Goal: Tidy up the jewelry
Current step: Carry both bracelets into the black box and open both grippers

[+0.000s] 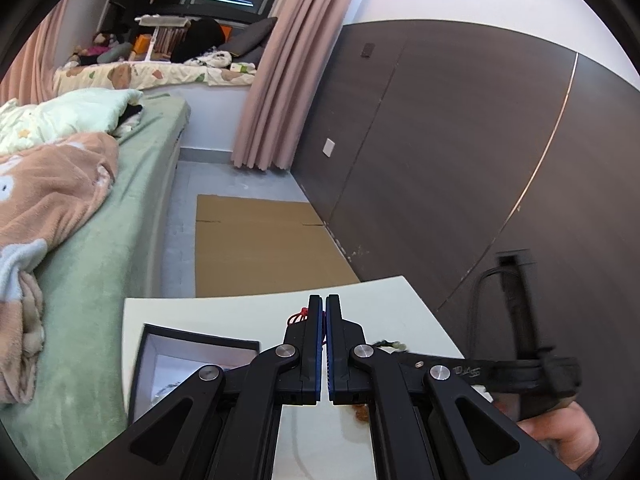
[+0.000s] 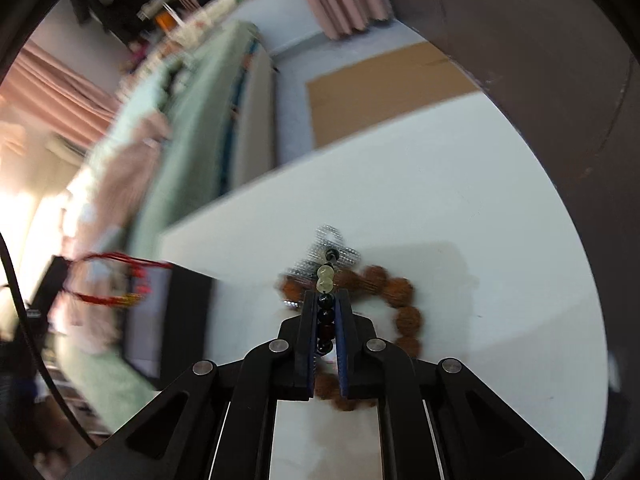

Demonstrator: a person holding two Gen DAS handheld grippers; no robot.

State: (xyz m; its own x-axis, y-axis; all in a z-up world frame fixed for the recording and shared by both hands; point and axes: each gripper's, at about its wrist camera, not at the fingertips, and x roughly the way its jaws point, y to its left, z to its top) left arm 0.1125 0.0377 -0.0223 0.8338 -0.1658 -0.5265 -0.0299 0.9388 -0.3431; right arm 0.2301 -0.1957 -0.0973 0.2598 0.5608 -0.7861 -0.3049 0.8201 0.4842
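My left gripper (image 1: 323, 300) is shut on a red cord bracelet (image 1: 298, 317) and holds it above the white table (image 1: 224, 312), right of the open dark jewelry box (image 1: 192, 356). The red bracelet also shows blurred in the right wrist view (image 2: 116, 278), over the box (image 2: 176, 320). My right gripper (image 2: 325, 294) is shut on a beaded bracelet (image 2: 325, 276) of dark and pale green beads, lifted over a brown seed-bead bracelet (image 2: 404, 312) and a silver chain piece (image 2: 332, 248) on the table (image 2: 440, 184). The right gripper also shows in the left wrist view (image 1: 396, 346).
A bed with green sheet and blankets (image 1: 80, 208) stands left of the table. A cardboard sheet (image 1: 260, 244) lies on the floor beyond the table. A dark wood wall (image 1: 460, 140) runs along the right. Pink curtains (image 1: 280, 80) hang at the back.
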